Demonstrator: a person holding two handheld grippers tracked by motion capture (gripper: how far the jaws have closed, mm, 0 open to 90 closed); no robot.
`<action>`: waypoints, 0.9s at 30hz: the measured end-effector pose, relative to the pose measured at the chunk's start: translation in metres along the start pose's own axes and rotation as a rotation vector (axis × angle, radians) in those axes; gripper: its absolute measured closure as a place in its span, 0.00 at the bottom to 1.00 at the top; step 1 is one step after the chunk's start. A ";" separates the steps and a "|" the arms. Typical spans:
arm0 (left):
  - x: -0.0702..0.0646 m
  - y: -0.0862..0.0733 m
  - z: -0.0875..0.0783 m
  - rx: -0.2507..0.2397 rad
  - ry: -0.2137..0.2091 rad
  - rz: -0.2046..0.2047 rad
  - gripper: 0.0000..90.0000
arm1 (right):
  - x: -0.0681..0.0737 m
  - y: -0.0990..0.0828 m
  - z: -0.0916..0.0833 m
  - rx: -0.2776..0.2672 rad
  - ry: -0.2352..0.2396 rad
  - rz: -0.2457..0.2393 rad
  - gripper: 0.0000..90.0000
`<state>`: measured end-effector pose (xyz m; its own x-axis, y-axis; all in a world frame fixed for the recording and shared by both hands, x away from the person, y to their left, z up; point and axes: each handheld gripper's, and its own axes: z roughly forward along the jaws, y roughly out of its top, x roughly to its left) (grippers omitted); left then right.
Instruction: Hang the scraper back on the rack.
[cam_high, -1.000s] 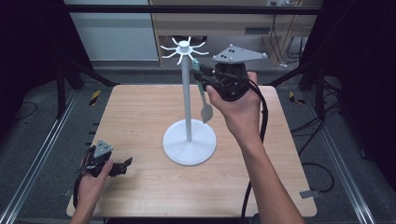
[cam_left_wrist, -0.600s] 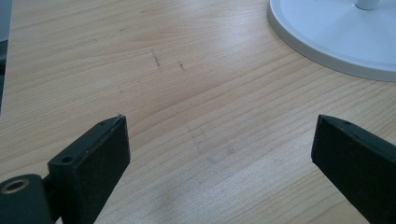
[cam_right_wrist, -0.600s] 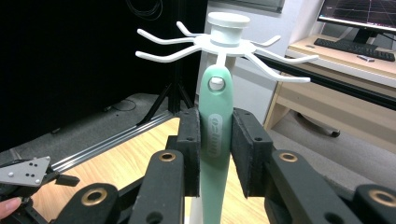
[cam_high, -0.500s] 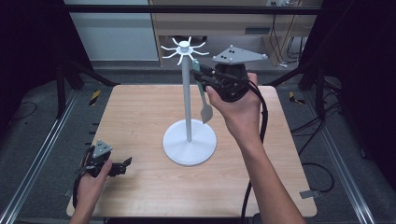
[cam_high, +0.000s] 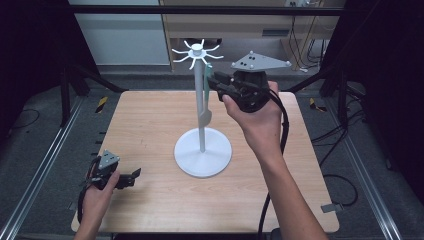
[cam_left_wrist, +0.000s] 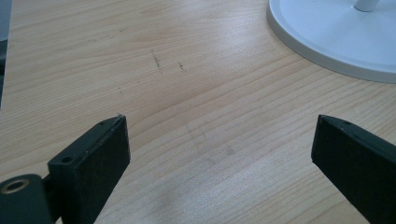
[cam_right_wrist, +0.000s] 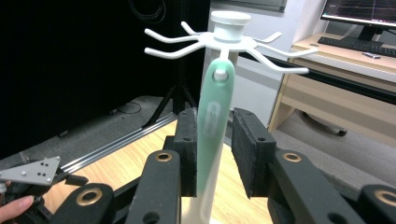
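Hanging from a hook of the white rack (cam_right_wrist: 227, 39) by the hole in its handle, the pale green utensil (cam_right_wrist: 212, 126) sits between the jaws of the right claw (cam_right_wrist: 215, 149), which have just been opening; a gap shows on the right pad's side, and whether the left pad touches I cannot tell. Lower down, the left claw (cam_left_wrist: 219, 154) rests spread wide over the bare bench (cam_left_wrist: 187, 84), the rack's round base (cam_left_wrist: 336, 37) just ahead of it

Right tool loosening

The right tool (cam_right_wrist: 214, 154) has just been opening its jaws around the hanging green utensil (cam_right_wrist: 212, 126), a gap showing beside it.
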<state>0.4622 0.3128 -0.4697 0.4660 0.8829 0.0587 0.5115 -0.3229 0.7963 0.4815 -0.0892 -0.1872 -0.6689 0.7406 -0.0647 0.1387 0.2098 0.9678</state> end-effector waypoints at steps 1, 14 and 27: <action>0.000 0.000 0.000 0.000 0.000 0.000 0.05 | 0.000 0.000 -0.002 0.000 -0.001 0.000 0.80; 0.001 0.000 -0.001 -0.014 0.009 -0.010 0.04 | -0.012 -0.014 -0.020 0.027 -0.040 0.010 0.80; 0.005 0.000 -0.002 -0.014 0.019 -0.011 0.04 | -0.026 -0.035 -0.028 0.062 -0.082 0.040 0.77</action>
<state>0.4632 0.3175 -0.4681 0.4467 0.8926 0.0612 0.5064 -0.3086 0.8052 0.4732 -0.1337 -0.2126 -0.6005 0.7982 -0.0479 0.2113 0.2162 0.9532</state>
